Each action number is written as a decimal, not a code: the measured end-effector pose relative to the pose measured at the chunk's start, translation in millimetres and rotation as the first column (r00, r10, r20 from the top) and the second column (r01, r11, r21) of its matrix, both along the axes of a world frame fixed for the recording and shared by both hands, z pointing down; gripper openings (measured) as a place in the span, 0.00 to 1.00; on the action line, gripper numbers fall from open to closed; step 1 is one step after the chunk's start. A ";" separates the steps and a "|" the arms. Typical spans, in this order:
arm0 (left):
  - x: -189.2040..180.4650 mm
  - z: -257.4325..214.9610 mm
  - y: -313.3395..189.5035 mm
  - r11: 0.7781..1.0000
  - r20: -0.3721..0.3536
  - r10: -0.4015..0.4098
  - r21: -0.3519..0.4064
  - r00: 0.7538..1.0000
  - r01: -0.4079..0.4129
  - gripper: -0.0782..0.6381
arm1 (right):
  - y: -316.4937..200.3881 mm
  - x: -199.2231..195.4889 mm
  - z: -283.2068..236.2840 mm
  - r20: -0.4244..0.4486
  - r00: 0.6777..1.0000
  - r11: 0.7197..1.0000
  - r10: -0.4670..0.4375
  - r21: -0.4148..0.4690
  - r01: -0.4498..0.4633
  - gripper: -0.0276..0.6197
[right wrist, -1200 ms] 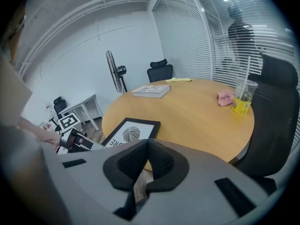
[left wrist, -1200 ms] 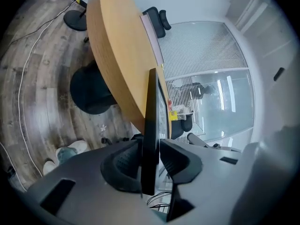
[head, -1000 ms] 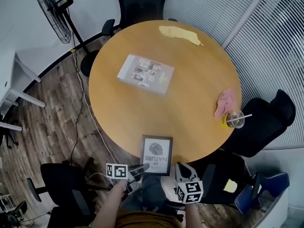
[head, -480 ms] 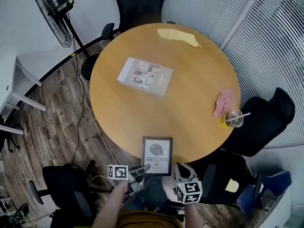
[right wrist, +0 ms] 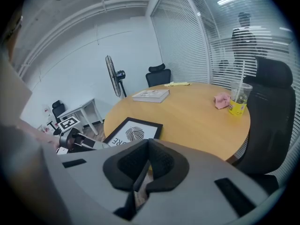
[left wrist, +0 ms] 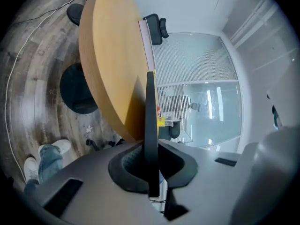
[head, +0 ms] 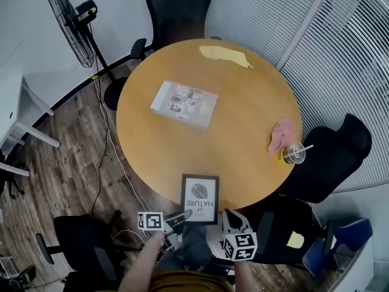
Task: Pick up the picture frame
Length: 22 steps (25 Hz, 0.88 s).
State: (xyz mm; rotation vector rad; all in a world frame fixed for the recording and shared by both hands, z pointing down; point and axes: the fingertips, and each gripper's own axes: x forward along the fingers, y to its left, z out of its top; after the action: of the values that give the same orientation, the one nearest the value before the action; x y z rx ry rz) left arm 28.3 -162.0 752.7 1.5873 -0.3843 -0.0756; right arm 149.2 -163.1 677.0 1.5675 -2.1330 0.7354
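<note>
The picture frame [head: 200, 198], black-edged with a fingerprint print, lies flat at the near edge of the round wooden table [head: 243, 120]. My left gripper [head: 181, 215] reaches its near left corner from below the table edge. In the left gripper view the frame [left wrist: 150, 121] shows edge-on as a thin dark bar between the two pads of my left gripper [left wrist: 150, 146]. The jaws have just been closing and now press on it. My right gripper [head: 231, 216] hangs just off the frame's near right corner. In the right gripper view, my right gripper [right wrist: 147, 144] is shut and empty, with the frame [right wrist: 133, 131] beyond it.
On the table lie a book [head: 184, 103], a yellow cloth [head: 223, 55], a pink cloth [head: 280, 134] and a plastic cup with a straw [head: 293, 153]. Black office chairs [head: 177, 8] ring the table. A standing fan [head: 67, 17] and a floor cable [head: 106, 139] are at the left.
The head view has drifted slightly. The frame and both grippers stay where they were at the table's near edge.
</note>
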 end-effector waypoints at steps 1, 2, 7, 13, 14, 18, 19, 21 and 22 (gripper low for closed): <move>-0.5 -3.7 -2.3 1.000 0.001 -0.002 0.018 1.000 0.002 0.18 | 1.0 0.4 -1.3 -0.003 1.000 1.000 0.001 0.004 -0.001 0.06; -0.1 -6.8 -4.2 0.999 0.005 -0.001 0.036 1.000 0.001 0.18 | 1.9 0.8 -2.9 -0.004 1.000 1.000 0.005 0.009 -0.005 0.06; 5.9 -21.3 -5.7 0.999 -0.059 -0.027 0.019 0.998 0.028 0.17 | 9.0 -0.4 -11.4 -0.002 1.000 0.999 0.016 0.029 -0.016 0.06; -2.0 -28.4 -6.6 0.998 -0.043 -0.050 0.039 0.998 0.052 0.17 | 16.8 4.5 -22.6 -0.006 0.999 0.998 0.038 0.058 -0.037 0.06; -0.1 -32.9 -5.2 0.998 -0.065 -0.053 0.030 0.996 0.055 0.17 | 18.0 5.2 -24.2 -0.005 0.999 0.997 0.041 0.062 -0.041 0.06; -3.5 -35.0 -4.7 0.997 -0.037 -0.049 0.059 0.998 0.051 0.17 | 20.7 5.4 -31.9 0.000 0.999 0.995 0.047 0.085 -0.047 0.06; -1.2 -39.9 -4.4 0.997 -0.062 -0.055 0.052 0.997 0.058 0.17 | 21.0 5.6 -34.3 0.000 0.999 0.995 0.048 0.090 -0.048 0.06; 7.6 -56.5 -2.1 0.997 -0.155 -0.068 0.026 0.986 0.073 0.17 | 22.5 6.7 -39.1 -0.003 0.999 0.993 0.052 0.102 -0.051 0.06; 8.9 -59.4 -1.0 0.997 -0.161 -0.063 0.035 0.985 0.070 0.17 | 23.6 7.5 -41.6 -0.004 0.999 0.993 0.054 0.108 -0.054 0.06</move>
State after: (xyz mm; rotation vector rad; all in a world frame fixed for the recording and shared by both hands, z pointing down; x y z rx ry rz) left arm 37.2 -163.0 693.3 1.5954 -0.3116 -0.2624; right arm 156.7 -139.4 635.4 1.6863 -2.1652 0.6405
